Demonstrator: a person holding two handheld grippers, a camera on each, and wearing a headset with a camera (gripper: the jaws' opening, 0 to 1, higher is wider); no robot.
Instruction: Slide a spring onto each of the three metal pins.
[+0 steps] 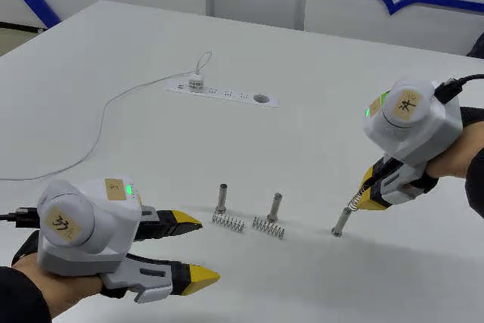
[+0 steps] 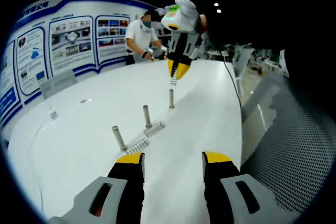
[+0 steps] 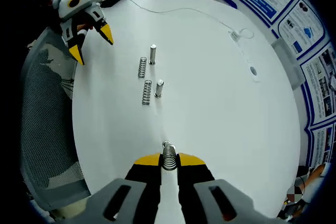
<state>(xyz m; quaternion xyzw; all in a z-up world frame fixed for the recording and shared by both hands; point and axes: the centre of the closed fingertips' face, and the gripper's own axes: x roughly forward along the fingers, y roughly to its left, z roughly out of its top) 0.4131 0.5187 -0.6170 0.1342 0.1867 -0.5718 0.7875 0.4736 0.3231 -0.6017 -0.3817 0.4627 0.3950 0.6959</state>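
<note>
Pinches one spring (image 1: 355, 202) at the yellow tips of the right gripper (image 1: 368, 199), jaws drawn narrow on the coil's upper end. Points the coil down and slightly aslant toward the right-hand pin (image 1: 341, 222), which stands just below and to the left of the tips in the head view. From the left gripper view, sets the spring's long axis almost in line with that upright pin, lower end just above the pin top; touching or apart, cannot tell. Calls, on this reading, for a short push straight down along the pin's axis, with little sideways correction.

Leaves two loose springs flat on the white table (image 1: 151, 149): the left spring (image 1: 228, 222) just in front of the bare left pin (image 1: 221, 197), the middle spring (image 1: 268, 228) just in front of the bare middle pin (image 1: 274, 206), both lying crosswise to the pins. Holds the left gripper (image 1: 195, 250) low near the table's front edge, jaws wide apart and empty, nearer the left pin and well apart from the right-hand pin.
</note>
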